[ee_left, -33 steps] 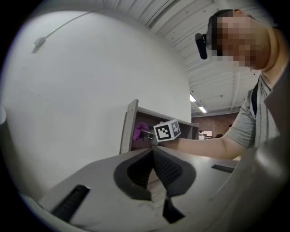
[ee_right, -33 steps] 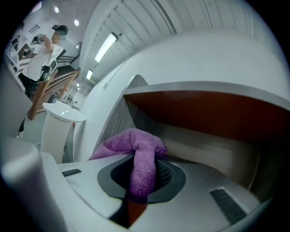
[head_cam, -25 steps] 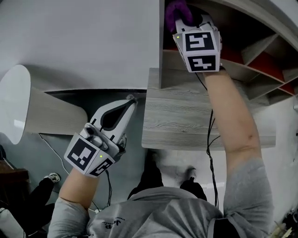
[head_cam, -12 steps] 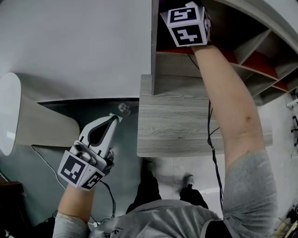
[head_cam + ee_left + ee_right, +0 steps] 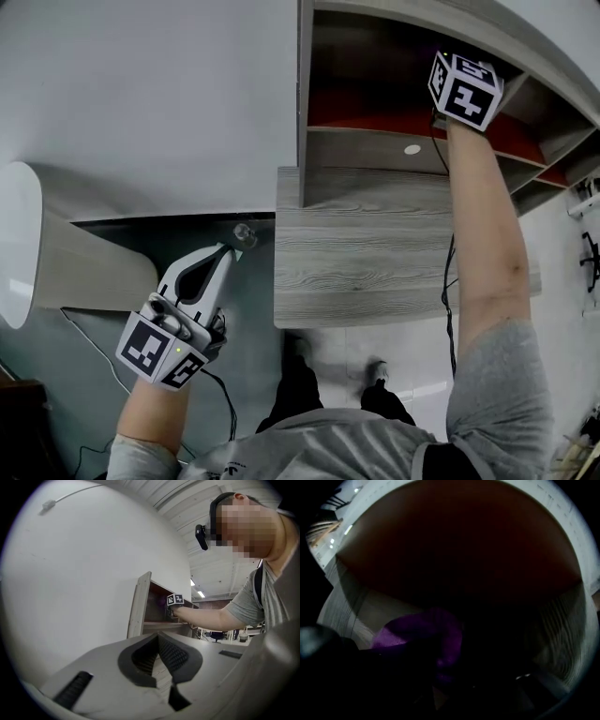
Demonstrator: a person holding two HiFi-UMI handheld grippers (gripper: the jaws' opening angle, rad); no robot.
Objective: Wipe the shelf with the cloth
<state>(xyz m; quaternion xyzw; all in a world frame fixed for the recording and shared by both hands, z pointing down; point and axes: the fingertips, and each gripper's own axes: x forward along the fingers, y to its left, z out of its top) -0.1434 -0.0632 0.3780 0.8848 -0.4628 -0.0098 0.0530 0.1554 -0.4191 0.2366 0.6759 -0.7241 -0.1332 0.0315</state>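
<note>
Wiping the shelf (image 5: 375, 150) is the step in hand, as I judge it. My right gripper (image 5: 459, 82) reaches into the open compartment, toward its right side, with the purple cloth (image 5: 419, 632) in its fingers. The fingers are closed on a bunched fold of the cloth. The right gripper view shows the purple bunch directly ahead of them, over the grey wood-grain board, with a dark red panel beyond. That view is too dark to tell whether the cloth lies pressed flat on the board or only touches it.

My left gripper (image 5: 226, 255) hangs low at my left side, well apart from the shelf. Its fingers are brought together tip to tip, with nothing between them. It takes no part in this step.

Procedure for a good wipe:
1. Lower the wrist so that the cloth, not the fingertips, bears on the board.
2. Hold the grip firm. A loose bunch will probably drag out of the fingers when the stroke reverses.
3. Sweep in straight, overlapping passes from one upright to the other, working toward the front edge.
4. Slow down near the corners, so the gripper does not knock the uprights.

How much of the board is already wiped cannot be read from its surface.
</note>
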